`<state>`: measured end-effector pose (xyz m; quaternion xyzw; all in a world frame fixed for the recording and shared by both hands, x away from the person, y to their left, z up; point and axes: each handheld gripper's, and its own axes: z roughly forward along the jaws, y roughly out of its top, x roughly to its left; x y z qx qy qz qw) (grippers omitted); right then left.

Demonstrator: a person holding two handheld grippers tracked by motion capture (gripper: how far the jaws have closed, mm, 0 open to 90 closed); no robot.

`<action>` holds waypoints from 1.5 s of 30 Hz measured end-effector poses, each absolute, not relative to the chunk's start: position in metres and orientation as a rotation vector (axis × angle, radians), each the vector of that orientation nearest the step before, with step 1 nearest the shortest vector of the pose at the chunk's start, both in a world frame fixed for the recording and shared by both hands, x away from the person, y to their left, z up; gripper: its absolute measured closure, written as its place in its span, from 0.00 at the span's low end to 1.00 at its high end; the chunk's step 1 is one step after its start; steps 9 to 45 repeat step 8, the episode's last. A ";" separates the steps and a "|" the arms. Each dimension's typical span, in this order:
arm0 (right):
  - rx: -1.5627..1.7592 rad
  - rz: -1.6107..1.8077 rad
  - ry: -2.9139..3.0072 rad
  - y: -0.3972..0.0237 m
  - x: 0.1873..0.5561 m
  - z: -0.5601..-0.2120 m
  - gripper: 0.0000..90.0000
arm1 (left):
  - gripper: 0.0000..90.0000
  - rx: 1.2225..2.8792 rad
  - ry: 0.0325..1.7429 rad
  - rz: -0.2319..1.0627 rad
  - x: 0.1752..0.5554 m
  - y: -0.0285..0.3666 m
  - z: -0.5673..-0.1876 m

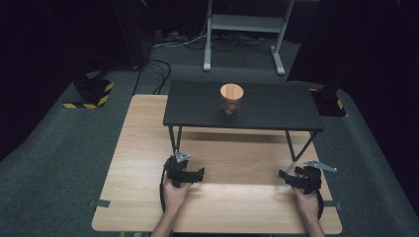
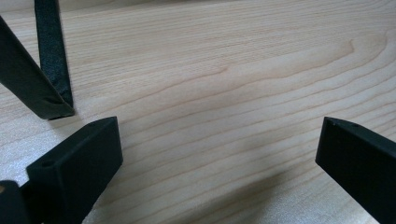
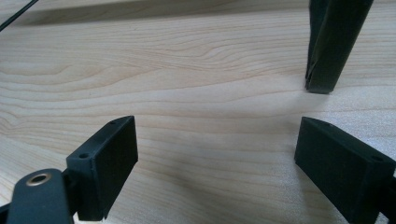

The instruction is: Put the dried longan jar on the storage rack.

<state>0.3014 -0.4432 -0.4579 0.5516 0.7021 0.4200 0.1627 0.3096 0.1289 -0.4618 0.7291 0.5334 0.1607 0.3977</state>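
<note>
A glass jar with a round wooden lid (image 1: 231,98) stands upright in the middle of a small black raised shelf (image 1: 276,111) on the light wooden table (image 1: 148,148). My left gripper (image 1: 184,170) rests on the table near the shelf's left legs, held by a hand; its jaws stand wide apart over bare wood (image 2: 219,135). My right gripper (image 1: 301,178) lies near the shelf's right legs, also hand-held, and is open with nothing between its jaws (image 3: 215,140).
The shelf's black legs stand close ahead of each gripper: left legs (image 2: 46,70), right legs (image 3: 331,46). Grey carpet surrounds the table. A grey metal stand (image 1: 244,29) and cables lie behind. Yellow-black striped bases sit at far left (image 1: 91,96) and far right (image 1: 328,103).
</note>
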 end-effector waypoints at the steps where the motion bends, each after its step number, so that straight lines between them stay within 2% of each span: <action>1: 1.569 1.192 2.004 -0.442 0.301 -0.458 0.14 | 0.01 1.846 1.351 0.407 0.310 0.129 -0.462; 45: 1.575 1.197 2.002 -0.443 0.301 -0.458 0.14 | 0.01 1.846 1.350 0.406 0.310 0.129 -0.462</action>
